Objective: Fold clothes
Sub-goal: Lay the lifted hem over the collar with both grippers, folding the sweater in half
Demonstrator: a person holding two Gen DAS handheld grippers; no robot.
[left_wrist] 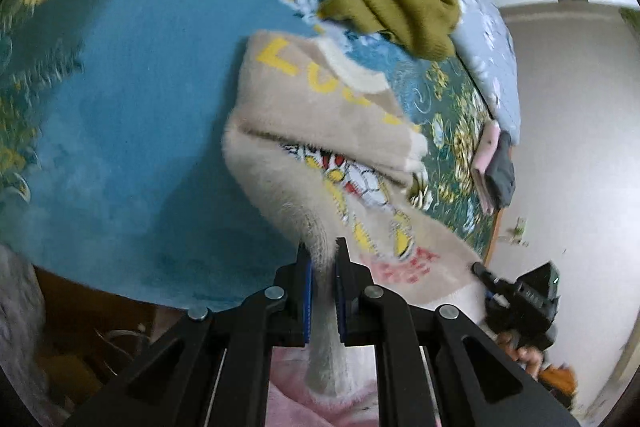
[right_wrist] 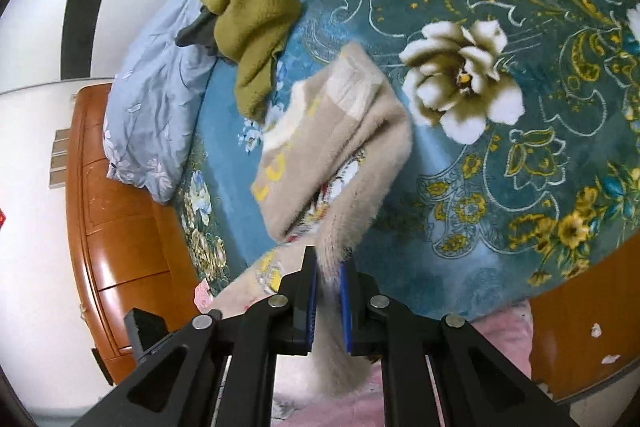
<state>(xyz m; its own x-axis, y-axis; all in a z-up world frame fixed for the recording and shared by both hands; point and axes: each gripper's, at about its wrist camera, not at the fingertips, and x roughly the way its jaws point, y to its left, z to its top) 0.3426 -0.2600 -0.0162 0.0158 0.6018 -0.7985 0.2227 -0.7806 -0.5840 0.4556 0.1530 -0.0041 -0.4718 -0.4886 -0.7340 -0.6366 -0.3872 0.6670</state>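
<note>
Yellow lettering on the beige sweater (left_wrist: 320, 115) is partly legible, beginning "LU"; red text below the cartoon print is blurred. One fuzzy, half-folded beige sweater lies over the blue floral bedspread (left_wrist: 132, 107); left gripper (left_wrist: 323, 259) and right gripper (right_wrist: 331, 263) each clamp its fabric; one olive sweater (left_wrist: 396, 7) lies beyond.

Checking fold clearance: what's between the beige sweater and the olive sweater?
Right wrist view: only bare teal bedspread separates beige sweater from olive sweater.
</note>
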